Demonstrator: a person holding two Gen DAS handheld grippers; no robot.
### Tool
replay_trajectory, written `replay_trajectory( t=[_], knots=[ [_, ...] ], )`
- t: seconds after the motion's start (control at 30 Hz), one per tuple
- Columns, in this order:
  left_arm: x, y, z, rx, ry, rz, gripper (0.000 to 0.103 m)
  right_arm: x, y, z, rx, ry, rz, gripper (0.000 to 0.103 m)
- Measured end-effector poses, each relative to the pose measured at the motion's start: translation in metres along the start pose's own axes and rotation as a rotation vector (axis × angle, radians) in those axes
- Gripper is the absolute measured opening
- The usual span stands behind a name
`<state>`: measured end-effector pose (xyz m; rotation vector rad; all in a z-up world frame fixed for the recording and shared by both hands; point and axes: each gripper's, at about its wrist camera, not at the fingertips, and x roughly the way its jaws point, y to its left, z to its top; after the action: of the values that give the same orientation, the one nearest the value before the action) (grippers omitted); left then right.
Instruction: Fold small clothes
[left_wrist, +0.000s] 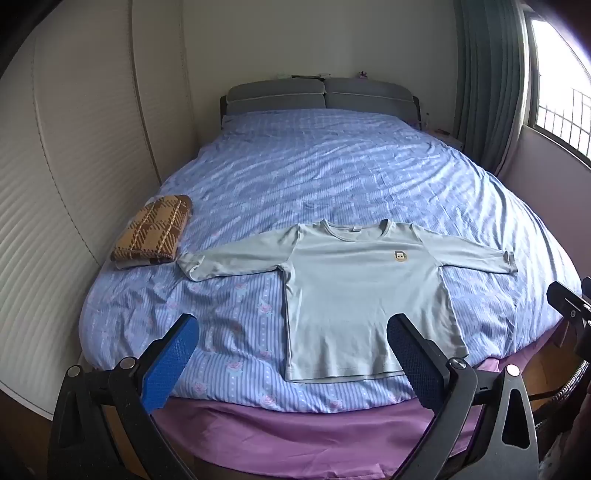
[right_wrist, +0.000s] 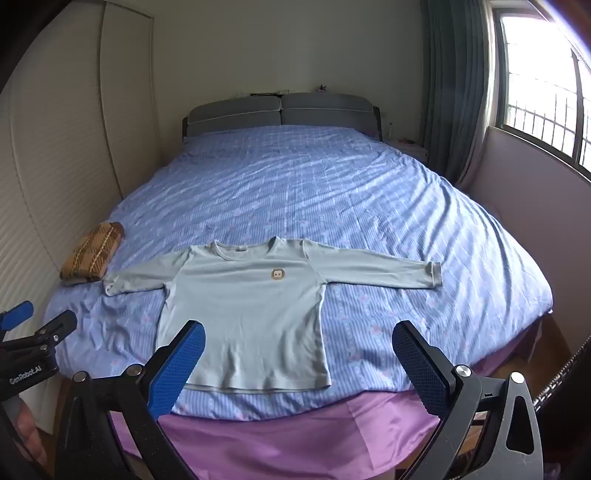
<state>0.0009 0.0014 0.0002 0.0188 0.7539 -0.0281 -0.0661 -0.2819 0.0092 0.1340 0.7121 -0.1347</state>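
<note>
A small pale green long-sleeved shirt (left_wrist: 354, 295) lies flat, front up, sleeves spread, near the foot of the bed; it also shows in the right wrist view (right_wrist: 247, 314). It has a small round badge on the chest. My left gripper (left_wrist: 291, 354) is open and empty, held above the bed's foot edge, short of the shirt's hem. My right gripper (right_wrist: 299, 362) is open and empty, also short of the hem, toward its right corner. Neither touches the shirt.
A folded brown plaid garment (left_wrist: 155, 232) lies on the bed's left side near the shirt's left cuff. The bed has a blue striped cover (left_wrist: 314, 177) over a purple sheet (left_wrist: 295, 435). A white wardrobe (left_wrist: 74, 166) stands left, a window and curtain right.
</note>
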Motion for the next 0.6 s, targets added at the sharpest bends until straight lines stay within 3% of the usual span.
replay_trajectory(
  t=[0.1,0.3,0.6],
  knots=[
    [0.004,0.013,0.002,-0.017,0.009,-0.023,0.103,0.000,0.000,0.000,-0.002,0.002,-0.001,0.102],
    [0.002,-0.001,-0.002,0.030,-0.003,0.025,0.103,-0.001,-0.001,-0.001,0.002,0.000,0.000,0.102],
    [-0.001,0.001,-0.003,0.013,-0.009,0.014,0.103,-0.001,-0.003,-0.001,0.003,-0.001,0.003,0.102]
  ],
)
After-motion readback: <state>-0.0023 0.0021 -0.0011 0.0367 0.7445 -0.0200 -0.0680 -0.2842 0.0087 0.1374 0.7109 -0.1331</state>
